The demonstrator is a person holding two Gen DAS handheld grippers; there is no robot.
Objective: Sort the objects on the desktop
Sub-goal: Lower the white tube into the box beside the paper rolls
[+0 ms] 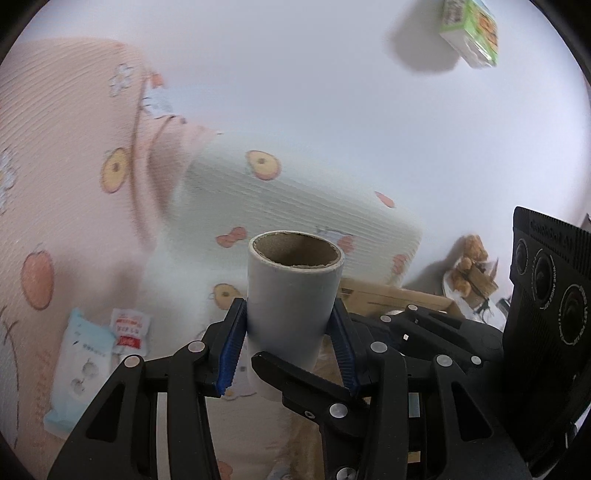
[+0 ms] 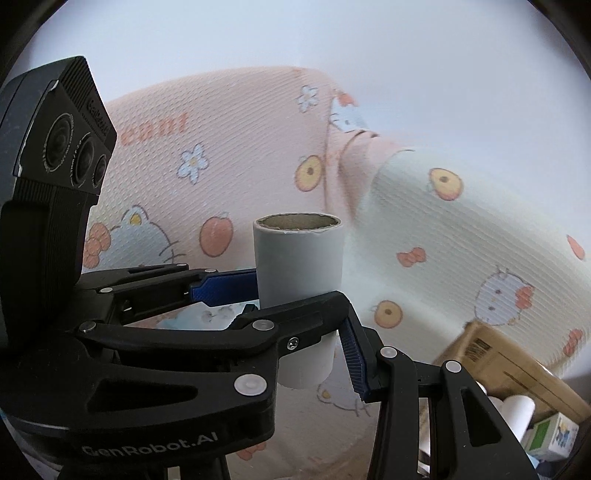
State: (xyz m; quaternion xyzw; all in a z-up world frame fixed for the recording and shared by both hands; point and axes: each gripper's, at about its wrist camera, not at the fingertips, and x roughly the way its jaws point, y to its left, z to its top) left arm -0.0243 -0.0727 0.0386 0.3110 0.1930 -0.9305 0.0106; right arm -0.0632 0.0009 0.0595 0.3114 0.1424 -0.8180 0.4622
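Observation:
A grey cardboard tube with a brown open top stands upright in the air between both grippers; it also shows in the right wrist view. My left gripper is shut on the tube, its blue pads pressed on both sides. My right gripper also closes around the same tube lower down, with one blue pad beside it. In the right wrist view the left gripper reaches in from the left.
A pink and white cartoon-print cloth fills the background. Two small packets lie on it at lower left. A cardboard box with white rolls and a small carton is at lower right. A green-white carton is at top right.

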